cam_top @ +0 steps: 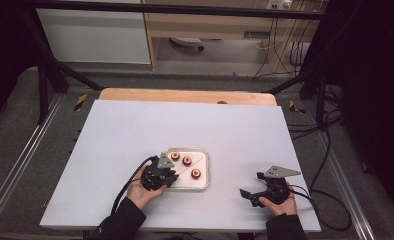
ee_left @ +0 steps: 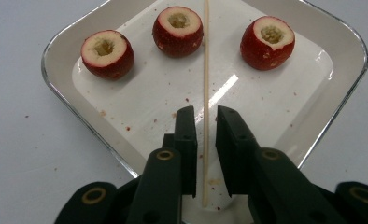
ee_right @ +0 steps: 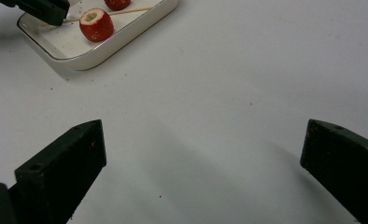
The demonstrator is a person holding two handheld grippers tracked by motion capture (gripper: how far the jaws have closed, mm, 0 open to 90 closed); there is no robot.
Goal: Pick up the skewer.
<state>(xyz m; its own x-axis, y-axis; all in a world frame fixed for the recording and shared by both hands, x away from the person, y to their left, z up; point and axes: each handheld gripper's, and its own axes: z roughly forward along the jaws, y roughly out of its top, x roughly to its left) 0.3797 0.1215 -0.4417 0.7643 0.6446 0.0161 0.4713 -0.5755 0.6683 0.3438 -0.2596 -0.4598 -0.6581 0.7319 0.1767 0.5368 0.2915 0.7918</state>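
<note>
Fingers (ee_left: 186,140) of the left gripper (ee_left: 205,121) stand narrow astride the thin wooden skewer (ee_left: 206,70) lying in the white square tray (ee_left: 341,116), not visibly pinching; next comes closing and lifting, while the right gripper (ee_right: 203,154) waits wide open.

The person wears dark long sleeves (cam_top: 119,222). Each hand carries a black gripper: the left gripper (ee_left: 204,122) has blocky matte jaws with brass-ringed screw holes, the right gripper (cam_top: 250,197) a grey three-cornered top plate, and both trail black cables
</note>
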